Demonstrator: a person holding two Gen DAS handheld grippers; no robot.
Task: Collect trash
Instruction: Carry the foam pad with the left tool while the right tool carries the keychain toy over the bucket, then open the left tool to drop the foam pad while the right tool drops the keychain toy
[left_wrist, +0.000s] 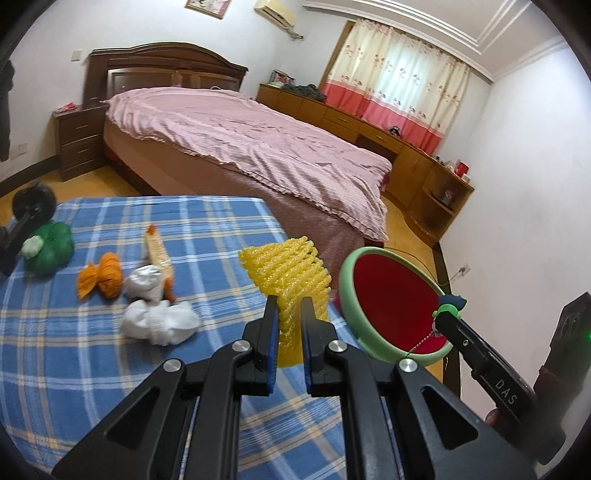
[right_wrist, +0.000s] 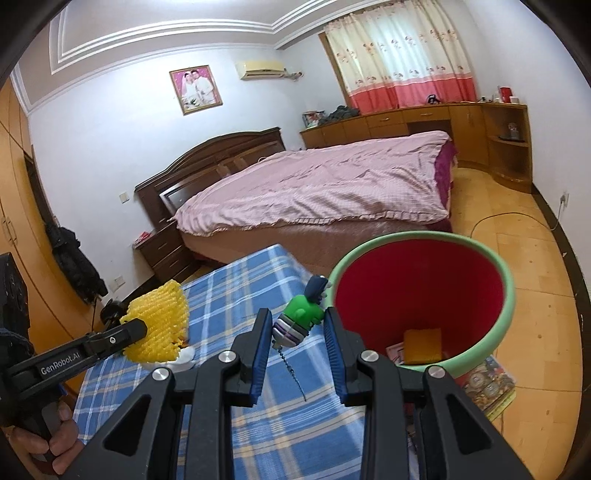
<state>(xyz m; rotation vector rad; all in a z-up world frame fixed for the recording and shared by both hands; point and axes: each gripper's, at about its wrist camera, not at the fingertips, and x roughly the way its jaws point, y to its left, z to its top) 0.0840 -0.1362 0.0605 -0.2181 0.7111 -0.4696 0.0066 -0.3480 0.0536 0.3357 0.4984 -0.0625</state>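
Pinched between my left claw (left_wrist: 289, 301) fingers is the yellow foam net (left_wrist: 291, 280), standing up over the blue plaid table (left_wrist: 110, 369). Right claw (right_wrist: 297, 315), fingers half apart, holds a green keychain figure (right_wrist: 299, 319) beside the bin (right_wrist: 506, 306), which sits just right of both, yellow sponge (right_wrist: 423, 345) inside.

Both my grippers are matte black plastic: the left gripper (left_wrist: 289, 308) and right gripper (right_wrist: 297, 325) carry blue ribbed pads inside their fingers (right_wrist: 261, 341) and round silver screws at the linkage pivots. White lettering reads "GenRobot.AI" and "DAS". My bare hand (right_wrist: 55, 435) wears what looks like a dark sleeve.
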